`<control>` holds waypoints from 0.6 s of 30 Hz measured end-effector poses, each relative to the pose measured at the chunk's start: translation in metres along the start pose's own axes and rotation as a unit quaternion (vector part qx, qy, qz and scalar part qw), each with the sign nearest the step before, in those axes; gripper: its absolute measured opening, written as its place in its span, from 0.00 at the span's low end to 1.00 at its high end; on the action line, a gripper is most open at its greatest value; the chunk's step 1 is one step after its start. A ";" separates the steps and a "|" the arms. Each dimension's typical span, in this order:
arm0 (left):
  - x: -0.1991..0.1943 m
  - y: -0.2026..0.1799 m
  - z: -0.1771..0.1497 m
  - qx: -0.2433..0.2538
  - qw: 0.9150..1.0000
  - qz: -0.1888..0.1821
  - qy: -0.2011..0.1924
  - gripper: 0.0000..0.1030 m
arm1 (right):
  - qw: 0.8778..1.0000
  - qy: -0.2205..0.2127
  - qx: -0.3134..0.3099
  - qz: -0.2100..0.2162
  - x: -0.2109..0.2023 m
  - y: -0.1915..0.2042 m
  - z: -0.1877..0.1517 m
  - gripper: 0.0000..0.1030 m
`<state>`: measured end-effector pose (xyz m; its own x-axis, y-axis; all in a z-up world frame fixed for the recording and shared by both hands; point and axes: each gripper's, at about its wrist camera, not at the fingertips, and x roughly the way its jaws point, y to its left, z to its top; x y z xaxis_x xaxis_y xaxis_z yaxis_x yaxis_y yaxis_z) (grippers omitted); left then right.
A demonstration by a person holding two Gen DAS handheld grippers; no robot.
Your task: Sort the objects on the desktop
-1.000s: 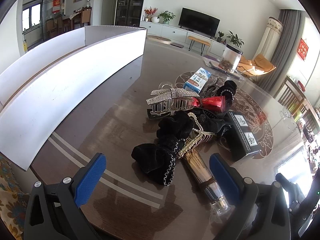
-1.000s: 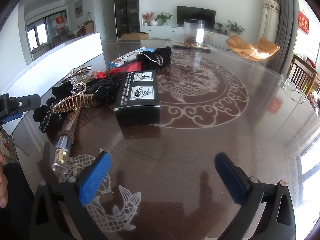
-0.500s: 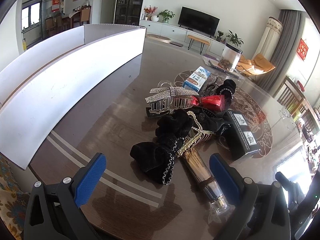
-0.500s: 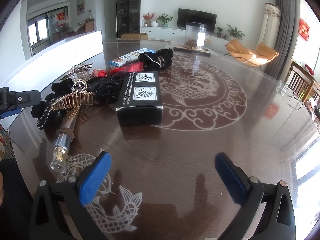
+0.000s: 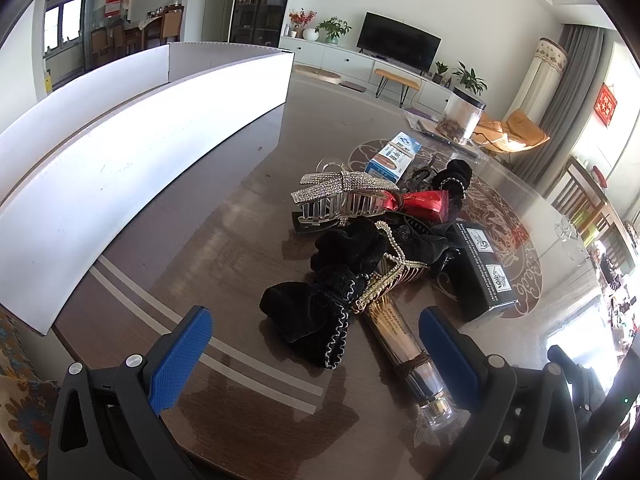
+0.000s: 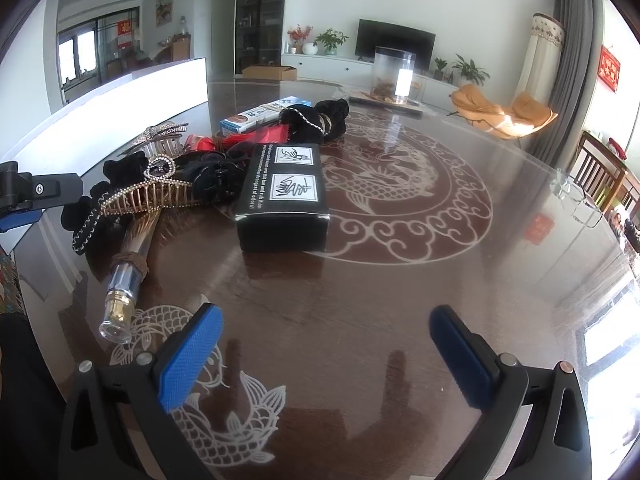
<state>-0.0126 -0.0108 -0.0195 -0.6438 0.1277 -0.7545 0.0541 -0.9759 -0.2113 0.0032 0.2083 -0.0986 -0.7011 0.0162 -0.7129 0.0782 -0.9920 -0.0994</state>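
Observation:
A pile of small objects lies on the dark table: a black velvet scrunchie (image 5: 320,312), a gold hair comb (image 5: 394,278), a rhinestone claw clip (image 5: 344,196), a red packet (image 5: 424,202), a blue-white box (image 5: 394,156), a black box (image 5: 482,270) and a clear perfume tube (image 5: 412,360). My left gripper (image 5: 316,356) is open, just short of the scrunchie. My right gripper (image 6: 326,356) is open and empty, in front of the black box (image 6: 286,196); the tube (image 6: 128,272) lies to its left.
A long white cardboard box (image 5: 120,152) stands along the table's left side. A clear jar (image 6: 394,76) on a tray stands at the far end. The left gripper's body (image 6: 36,196) shows at the right view's left edge.
Both grippers have edged slightly forward toward the pile. Nothing on the table has moved.

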 end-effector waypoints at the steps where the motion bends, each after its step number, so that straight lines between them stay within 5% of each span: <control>1: 0.000 0.000 0.000 -0.001 1.000 -0.001 0.000 1.00 | 1.000 0.000 -0.001 -0.001 0.000 0.000 0.000 1.00; 18: 0.000 0.000 0.000 -0.002 1.000 -0.001 0.001 1.00 | 1.000 -0.003 -0.010 -0.005 -0.001 0.004 0.000 1.00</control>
<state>-0.0131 -0.0108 -0.0197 -0.6428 0.1297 -0.7550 0.0559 -0.9750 -0.2151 0.0037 0.2040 -0.0984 -0.7067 0.0251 -0.7070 0.0859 -0.9889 -0.1210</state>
